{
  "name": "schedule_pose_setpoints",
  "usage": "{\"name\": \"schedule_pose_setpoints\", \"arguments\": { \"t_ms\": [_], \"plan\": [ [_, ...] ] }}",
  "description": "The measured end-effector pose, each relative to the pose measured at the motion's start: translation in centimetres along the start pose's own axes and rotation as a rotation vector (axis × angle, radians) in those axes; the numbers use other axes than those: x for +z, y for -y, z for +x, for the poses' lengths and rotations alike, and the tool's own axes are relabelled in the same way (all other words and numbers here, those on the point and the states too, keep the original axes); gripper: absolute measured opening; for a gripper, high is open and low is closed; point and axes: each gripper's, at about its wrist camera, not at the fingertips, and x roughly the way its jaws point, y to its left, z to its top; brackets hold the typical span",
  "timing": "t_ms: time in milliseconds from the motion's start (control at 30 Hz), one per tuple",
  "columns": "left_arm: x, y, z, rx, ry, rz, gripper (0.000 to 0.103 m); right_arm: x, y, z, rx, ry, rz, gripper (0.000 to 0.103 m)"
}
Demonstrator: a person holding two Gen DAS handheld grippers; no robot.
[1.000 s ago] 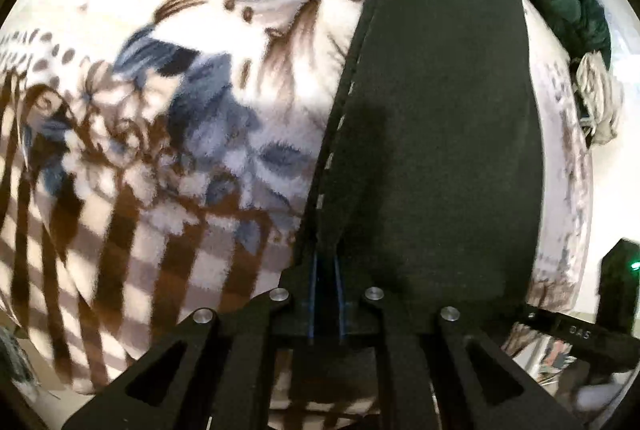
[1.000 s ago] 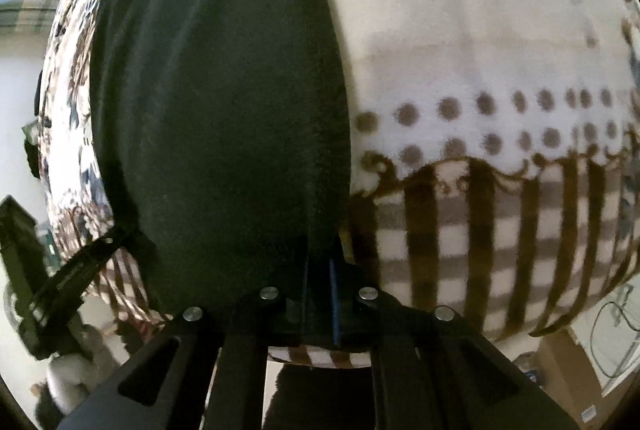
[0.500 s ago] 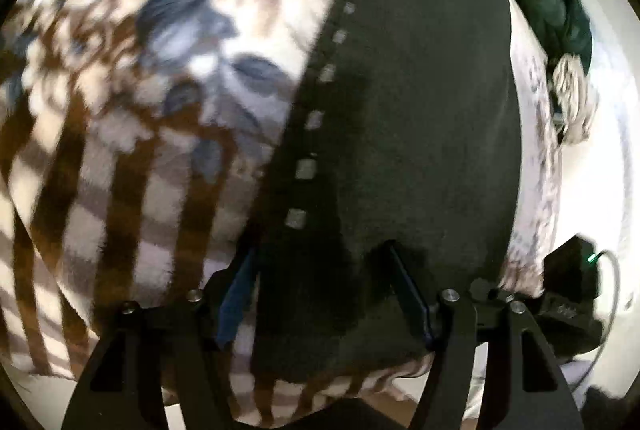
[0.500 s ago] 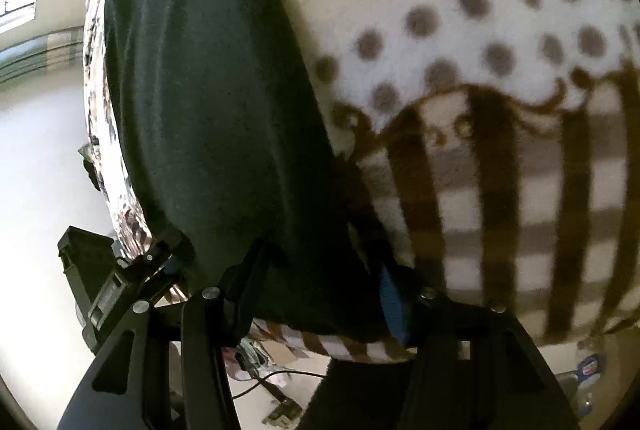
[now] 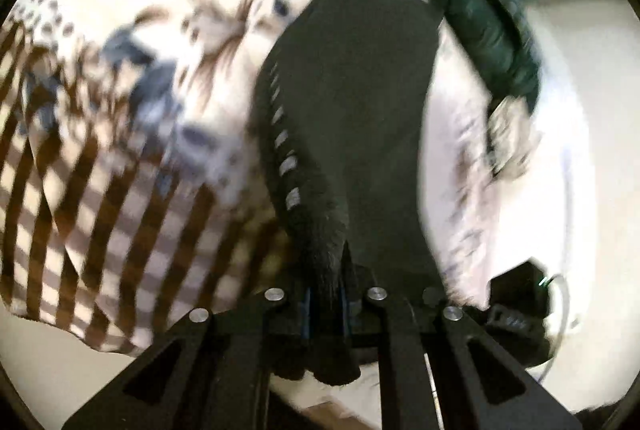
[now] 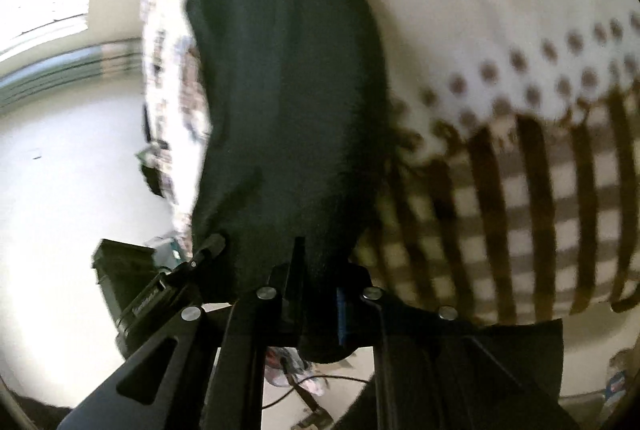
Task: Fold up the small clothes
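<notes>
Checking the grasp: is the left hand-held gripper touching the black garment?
Touching: the left wrist view shows the left hand-held gripper pinching the black garment.

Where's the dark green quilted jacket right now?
In the left wrist view, the dark green quilted jacket lies at the upper right, at the far edge of the patterned fleece blanket, just beyond the black garment.

Your left tool (image 5: 325,304) is closing its jaws on the near edge of the black garment (image 5: 352,101), which runs toward twelve o'clock over the patterned blanket (image 5: 120,149). A dark green quilted piece (image 5: 480,9) lies at one o'clock.
</notes>
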Motion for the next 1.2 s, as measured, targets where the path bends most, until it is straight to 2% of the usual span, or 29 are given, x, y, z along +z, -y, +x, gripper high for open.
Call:
{"name": "schedule_pose_setpoints", "arguments": {
  "t_ms": [100,167,233,300,467,633,700,733,767,800,833,867,900,933,967,1033,1133,1200],
  "plan": [
    [3.3,2.1,-2.2,-0.084,0.054,-0.014,0.008,1.9,-2.8,-2.8,0.042,0.060,-0.027,0.011],
    [5.9,3.7,-2.8,-0.133,0.086,-0.003,0.008,4.5,-5.3,-4.3,0.065,0.100,-0.052,0.011],
    [8.8,5.9,-1.9,-0.197,0.101,0.000,0.008,7.2,-7.5,-5.2,0.078,0.142,-0.076,0.011],
    [12.7,8.1,-0.6,-0.228,0.131,0.019,0.008,11.3,-10.0,-5.9,0.089,0.191,-0.103,0.011],
    [22.8,10.4,3.7,-0.225,0.167,0.048,0.008,23.3,-14.5,-6.0,0.068,0.309,-0.153,0.011],
    [33.0,10.6,10.0,-0.163,0.170,0.019,0.009,36.0,-16.3,-2.8,0.031,0.352,-0.142,0.011],
    [36.1,9.9,12.3,-0.166,0.135,-0.029,0.016,40.1,-15.8,-1.6,0.018,0.344,-0.116,0.013],
    [37.5,9.3,13.3,-0.167,0.111,-0.061,0.022,42.1,-15.3,-0.7,0.013,0.333,-0.083,0.015],
    [39.0,8.3,14.3,-0.196,0.092,-0.117,0.024,44.5,-14.6,0.2,0.007,0.309,-0.023,0.020],
    [39.9,7.8,14.6,-0.218,0.092,-0.151,0.031,45.7,-14.0,0.5,0.015,0.304,0.007,0.026],
    [40.5,7.4,14.3,-0.240,0.109,-0.172,0.041,46.5,-13.7,0.3,0.028,0.324,0.024,0.028],
    [40.8,7.2,13.3,-0.263,0.144,-0.167,0.046,46.9,-13.5,-0.5,0.056,0.359,0.029,0.041],
    [40.9,7.1,12.7,-0.269,0.164,-0.151,0.057,47.0,-13.5,-1.1,0.080,0.376,0.024,0.049],
    [40.8,7.2,12.0,-0.256,0.182,-0.127,0.059,46.8,-13.5,-1.8,0.096,0.388,0.010,0.050],
    [40.7,7.5,11.5,-0.218,0.188,-0.070,0.059,46.6,-13.6,-2.5,0.072,0.402,-0.014,0.052],
    [40.4,8.6,11.9,-0.080,0.165,0.075,0.059,46.0,-14.0,-2.9,-0.042,0.403,-0.070,0.055],
    [40.2,10.4,14.9,0.061,0.090,0.255,0.059,46.5,-14.0,-1.7,-0.195,0.358,-0.126,0.055],
    [39.9,11.8,17.7,0.144,0.033,0.368,0.058,46.8,-13.8,-0.3,-0.239,0.323,-0.166,0.055]
  ]
}}
